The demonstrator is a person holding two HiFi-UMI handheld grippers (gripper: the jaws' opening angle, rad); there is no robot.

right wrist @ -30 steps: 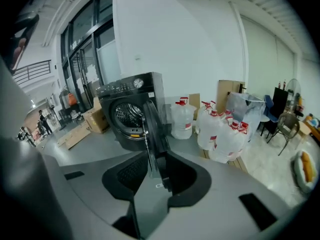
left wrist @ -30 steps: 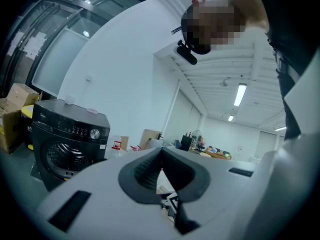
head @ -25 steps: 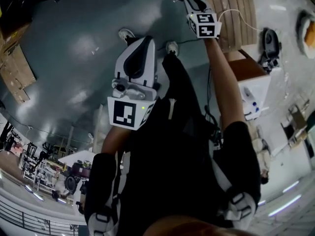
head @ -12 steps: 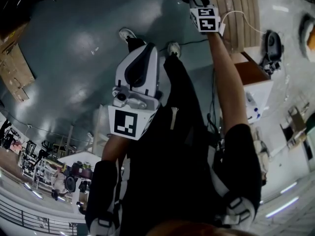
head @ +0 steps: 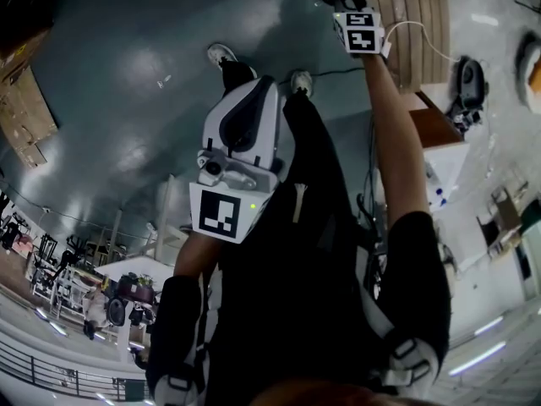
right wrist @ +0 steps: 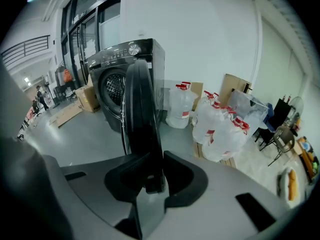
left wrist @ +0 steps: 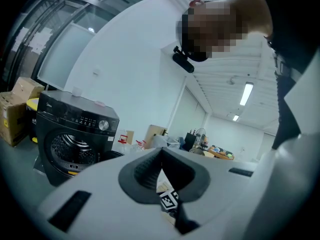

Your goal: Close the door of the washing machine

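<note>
Right gripper (right wrist: pixel 156 160): fingers just closing, now clamped on rim of open door (right wrist: pixel 139 99), seen edge-on at 12 o'clock in right gripper view. Washing machine (right wrist: pixel 112 81) behind at 11 o'clock. Left gripper (left wrist: pixel 160 158): fingers together, nothing between.

You are standing on a glossy grey floor (head: pixel 127 83) that is reflecting light; white walls (right wrist: pixel 200 29) are rising around, cardboard boxes (left wrist: pixel 20 109) are sitting under tall windows (right wrist: pixel 85 19), and ceiling strips (left wrist: pixel 246 94) are glowing.

White-shelled left gripper (head: pixel 252 85), black jaws, black-and-white marker cube (head: pixel 223 213), black clothing (head: pixel 314 252), pale shoes (head: pixel 221 55)
</note>
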